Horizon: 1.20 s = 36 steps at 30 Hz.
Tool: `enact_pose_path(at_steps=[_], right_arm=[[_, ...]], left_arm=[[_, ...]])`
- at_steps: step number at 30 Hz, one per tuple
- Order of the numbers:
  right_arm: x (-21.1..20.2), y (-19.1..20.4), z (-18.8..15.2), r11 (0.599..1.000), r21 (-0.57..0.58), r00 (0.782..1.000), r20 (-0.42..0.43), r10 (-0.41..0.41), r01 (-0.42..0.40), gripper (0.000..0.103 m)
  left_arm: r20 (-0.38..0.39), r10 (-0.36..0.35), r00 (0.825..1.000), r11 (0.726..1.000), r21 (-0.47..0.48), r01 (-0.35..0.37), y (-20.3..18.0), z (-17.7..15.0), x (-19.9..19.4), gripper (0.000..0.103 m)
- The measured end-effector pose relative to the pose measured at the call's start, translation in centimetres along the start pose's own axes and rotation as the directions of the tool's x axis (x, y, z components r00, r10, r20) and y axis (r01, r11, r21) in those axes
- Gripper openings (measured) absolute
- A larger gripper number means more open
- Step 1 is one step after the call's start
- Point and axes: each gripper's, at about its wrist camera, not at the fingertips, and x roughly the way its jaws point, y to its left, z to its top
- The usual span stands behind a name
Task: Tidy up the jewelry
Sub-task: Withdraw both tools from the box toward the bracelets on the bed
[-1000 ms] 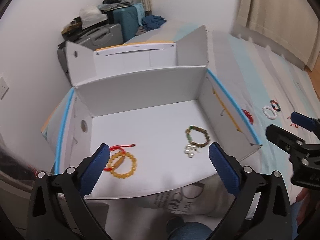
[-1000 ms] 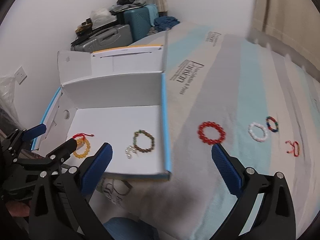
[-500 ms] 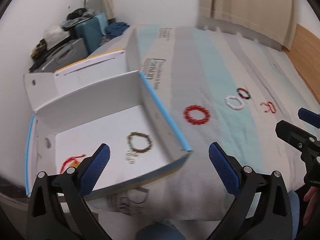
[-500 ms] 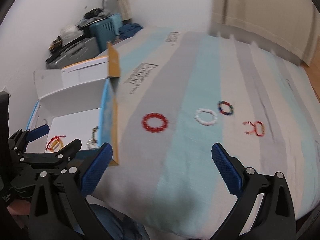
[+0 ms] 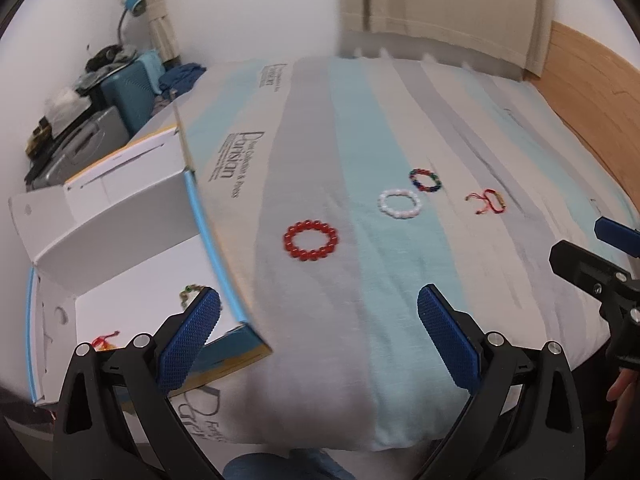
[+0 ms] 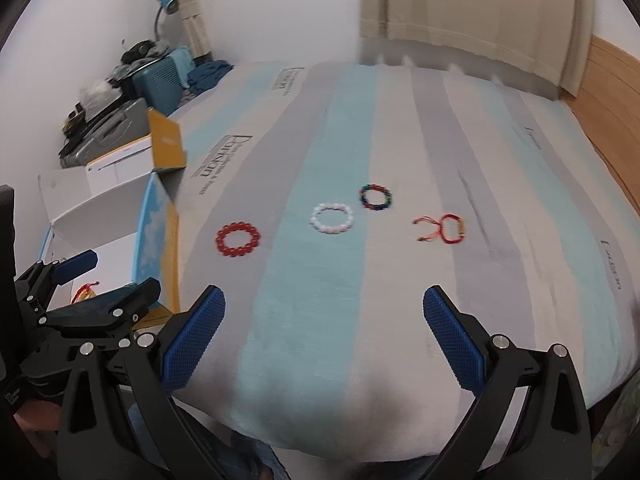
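Observation:
Several bracelets lie on the striped bed: a red bead bracelet (image 5: 311, 240) (image 6: 237, 239), a white bead bracelet (image 5: 399, 204) (image 6: 331, 218), a multicoloured bead bracelet (image 5: 425, 180) (image 6: 375, 197) and a red cord bracelet (image 5: 486, 201) (image 6: 442, 229). A white cardboard box (image 5: 120, 216) (image 6: 98, 208) stands at the left; a green-brown bracelet (image 5: 191, 290) and a red-corded amber bracelet (image 5: 105, 340) (image 6: 85, 290) peek out of it. My left gripper (image 5: 318, 336) and right gripper (image 6: 324, 334) hover open and empty above the bed's near edge.
Suitcases and piled clothes (image 5: 96, 108) sit by the wall at the far left, with a blue lamp (image 5: 134, 4). A curtain (image 6: 476, 8) hangs behind the bed and a wooden headboard (image 5: 592, 92) runs along the right. The box's flaps stand upright.
Both views have swung right, from the box to the bracelets on the bed. Both grippers stay open and empty.

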Motion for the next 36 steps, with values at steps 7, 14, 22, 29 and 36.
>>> enact_pose_path(at_steps=[7,14,22,29,36], right_arm=[[-0.6,-2.9,-0.1,0.999,0.033,1.0,0.004,-0.014,0.013,0.095],[-0.8,-5.5,-0.3,0.998,0.059,1.0,-0.004,-0.03,0.031,0.095],[0.1,-8.4,-0.1,0.995,0.088,0.999,-0.017,-0.045,0.046,0.095],[3.4,-11.2,-0.7,0.989,0.138,0.997,-0.05,-0.051,0.058,0.095],[6.7,-13.8,-1.2,0.98,0.174,0.991,-0.101,-0.084,0.1,0.095]], left_arm=[[0.01,-0.011,1.0,0.999,0.032,0.011,-2.9,1.0,-0.3,0.097],[0.008,-0.029,1.0,0.998,0.055,0.028,-5.2,1.7,0.2,0.097],[-0.009,-0.049,0.999,0.997,0.067,0.05,-7.1,2.3,2.1,0.097],[-0.027,-0.073,0.997,0.993,0.087,0.075,-8.5,2.6,4.6,0.097],[-0.053,-0.108,0.993,0.989,0.094,0.113,-9.3,3.4,8.4,0.097]])
